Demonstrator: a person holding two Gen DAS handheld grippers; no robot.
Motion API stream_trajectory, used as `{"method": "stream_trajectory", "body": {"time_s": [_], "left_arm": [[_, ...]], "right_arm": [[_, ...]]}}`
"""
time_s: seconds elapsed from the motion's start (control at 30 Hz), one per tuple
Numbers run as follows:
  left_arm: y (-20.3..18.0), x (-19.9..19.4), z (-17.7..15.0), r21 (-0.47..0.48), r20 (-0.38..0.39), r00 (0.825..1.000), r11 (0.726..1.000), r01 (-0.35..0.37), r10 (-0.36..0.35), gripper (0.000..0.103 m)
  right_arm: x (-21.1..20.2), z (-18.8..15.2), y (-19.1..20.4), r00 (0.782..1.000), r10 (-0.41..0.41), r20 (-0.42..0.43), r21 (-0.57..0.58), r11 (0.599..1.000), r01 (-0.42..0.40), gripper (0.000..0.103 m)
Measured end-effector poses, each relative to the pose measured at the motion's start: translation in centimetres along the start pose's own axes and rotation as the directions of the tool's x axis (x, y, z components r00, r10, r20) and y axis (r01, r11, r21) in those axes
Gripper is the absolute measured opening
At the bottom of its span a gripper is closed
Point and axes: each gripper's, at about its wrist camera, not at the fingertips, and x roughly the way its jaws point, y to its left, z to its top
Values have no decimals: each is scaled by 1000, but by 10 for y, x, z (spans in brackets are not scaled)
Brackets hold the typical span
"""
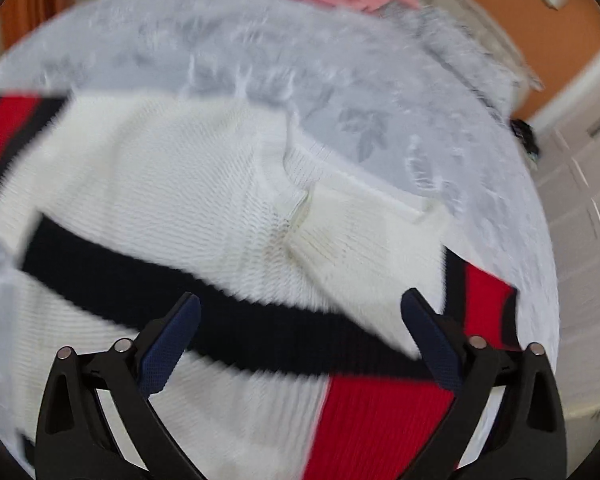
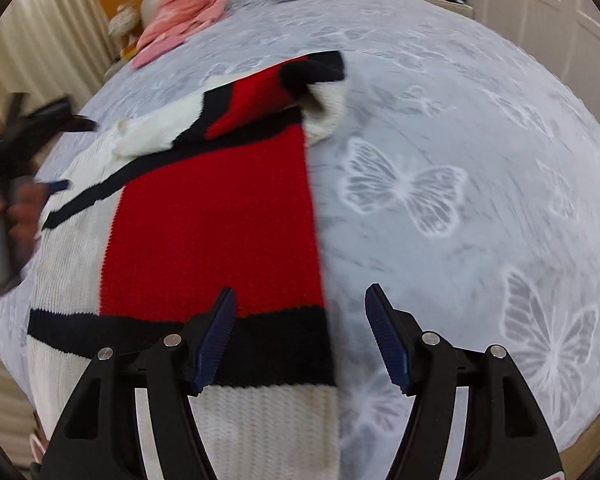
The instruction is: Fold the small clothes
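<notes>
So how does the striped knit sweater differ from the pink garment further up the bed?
The sweater is white, red and navy in blocks; the pink garment is one colour. The sweater lies spread mostly flat with a sleeve folded across it, while the pink garment sits bunched in a heap. The sweater lies just under both open grippers, left gripper and right gripper; the pink garment lies far off. Both rest on the grey butterfly bedspread.

Left gripper (image 1: pixel 300 312): black plastic fingers (image 1: pixel 156 364) showing as forked arms with teardrop cut-outs, round silver screws sitting at knuckles, dark blue textured pads lining inner faces

Right gripper (image 2: pixel 300 304): matching black body, fingers (image 2: pixel 396 344) wearing ribbed blue pads, silver screws glinting, white strips showing between arms
</notes>
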Motion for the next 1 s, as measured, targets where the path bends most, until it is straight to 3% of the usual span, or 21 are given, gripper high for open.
{"method": "stream_trajectory", "body": {"time_s": [0.03,0.07,0.13,0.2,0.3,0.43,0.6,0.73,0.8,0.87,0.9,0.93,1.0], "left_arm": [[-2,12,2,-18,-12,1000,1000,14,-14,70],[-7,18,4,-16,-26,1000,1000,15,-15,58],[-21,31,5,46,-54,998,999,13,-11,5],[-30,23,5,86,-20,1000,996,6,-4,5],[-32,-13,16,119,100,994,992,38,-50,4],[-10,-45,43,122,184,982,992,15,-38,4],[29,-40,42,125,176,982,988,-90,67,4],[62,-39,42,54,159,983,994,-98,89,4],[67,-34,41,65,124,989,993,-94,85,5],[70,-28,39,45,68,998,999,-18,15,26],[69,-24,39,24,44,999,1000,16,-17,54],[68,-20,38,5,34,999,1000,28,-28,64],[58,-8,38,0,28,999,1000,19,-19,64]], "right_arm": [[-1,-1,-2,1000,0,10,-3,1000,0,66],[-1,-3,-2,1000,-3,19,-11,1000,3,69],[-3,-6,-5,1000,2,28,-24,1000,-1,70],[-2,-6,-5,1000,10,30,-38,999,-9,71],[2,-2,-4,1000,12,23,-63,998,-10,71],[3,24,-5,997,11,70,-90,996,-5,73],[37,90,5,993,-5,121,-90,996,16,75],[90,119,22,999,-26,32,-148,989,31,74],[106,125,17,1000,-29,-9,-92,995,28,74],[105,126,9,1000,7,6,-21,1000,-7,74],[105,127,9,1000,2,11,-17,1000,-2,74],[106,128,9,1000,-13,14,-22,1000,13,74],[110,130,12,999,-33,13,-42,999,33,74]]}}
